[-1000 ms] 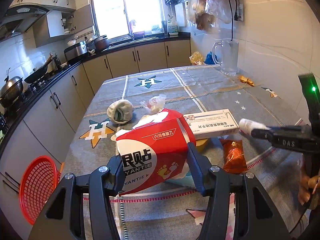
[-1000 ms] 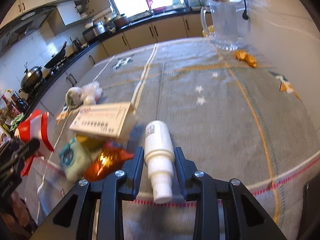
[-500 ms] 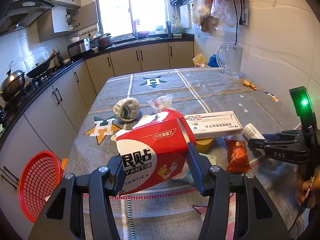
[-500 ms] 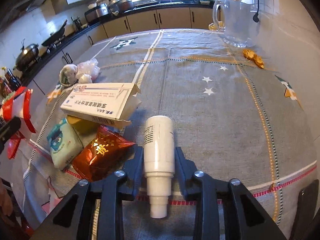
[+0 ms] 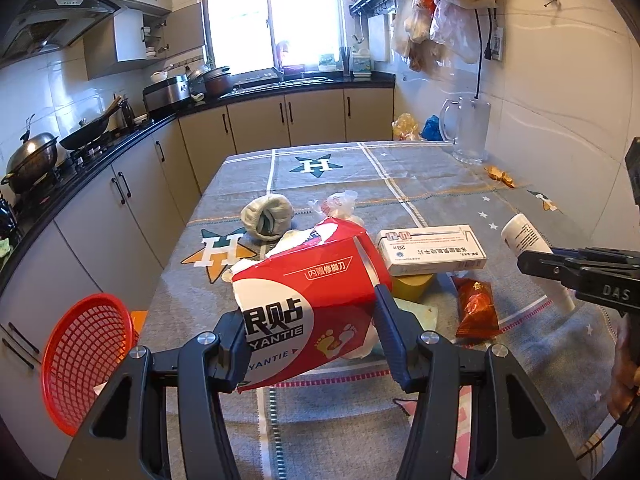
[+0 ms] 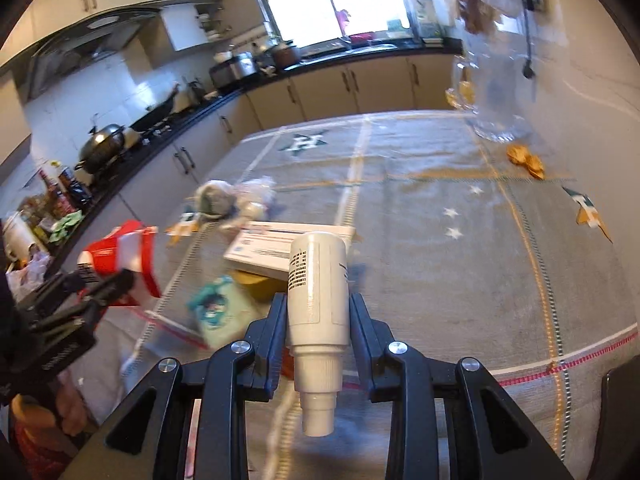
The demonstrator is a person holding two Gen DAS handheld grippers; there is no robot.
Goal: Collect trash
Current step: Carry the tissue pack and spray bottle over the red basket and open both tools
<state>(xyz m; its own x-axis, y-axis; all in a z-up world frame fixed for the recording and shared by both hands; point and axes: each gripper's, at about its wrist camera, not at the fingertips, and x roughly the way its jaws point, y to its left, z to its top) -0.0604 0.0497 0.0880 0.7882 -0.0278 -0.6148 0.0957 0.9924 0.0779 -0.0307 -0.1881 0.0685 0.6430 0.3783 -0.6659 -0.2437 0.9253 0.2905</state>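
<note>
My left gripper [image 5: 310, 312] is shut on a torn red and white carton [image 5: 304, 300] and holds it above the near part of the table. My right gripper [image 6: 318, 312] is shut on a white plastic bottle [image 6: 318, 292], held off the table; the bottle also shows at the right of the left wrist view [image 5: 524, 236]. More trash lies on the grey tablecloth [image 5: 440, 188]: a white medicine box [image 5: 430, 250], an orange foil packet [image 5: 476, 308], a rolled grey sock [image 5: 266, 216] and a crumpled plastic wrapper [image 5: 338, 206].
A red mesh basket [image 5: 86, 360] hangs beyond the table's left edge, low down. A glass pitcher [image 5: 470, 132] stands at the far right of the table, with orange peel [image 5: 500, 176] near it. Kitchen cabinets and a stove run along the left.
My right gripper has lifted and tilted up with the white bottle. My left gripper keeps hold of the red carton and has risen slightly.
</note>
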